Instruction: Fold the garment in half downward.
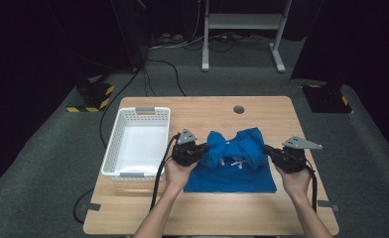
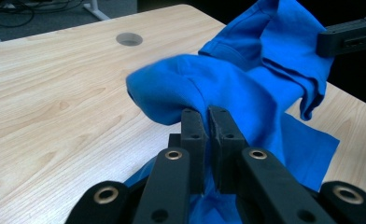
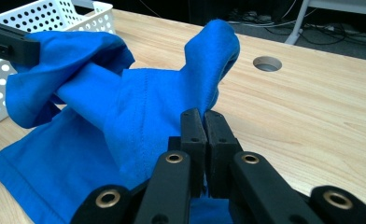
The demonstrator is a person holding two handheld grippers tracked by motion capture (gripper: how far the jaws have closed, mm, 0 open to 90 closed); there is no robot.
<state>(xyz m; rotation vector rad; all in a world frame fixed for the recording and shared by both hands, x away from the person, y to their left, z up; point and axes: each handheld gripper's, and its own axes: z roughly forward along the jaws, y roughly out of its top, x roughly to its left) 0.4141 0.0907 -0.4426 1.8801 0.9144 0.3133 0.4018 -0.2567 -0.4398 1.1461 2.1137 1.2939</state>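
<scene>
The blue T-shirt lies in the middle of the wooden table, just to the right of the white basket, and it is in the middle of being folded. Its lower part is flat on the table, while the upper part is lifted and bunched between the two claws. The left claw is closed on the cloth at the shirt's left side; in the left gripper view its jaws are pressed together with blue fabric pinched between them. The right claw is closed in the same way on the right side of the shirt, and the right gripper view shows the fabric caught between its jaws. I judge that the fold is only begun: both corners are gripped and raised, but the top half is not yet laid down over the bottom half. The basket looks empty, so putting the folded shirt there probably is left to do.
</scene>
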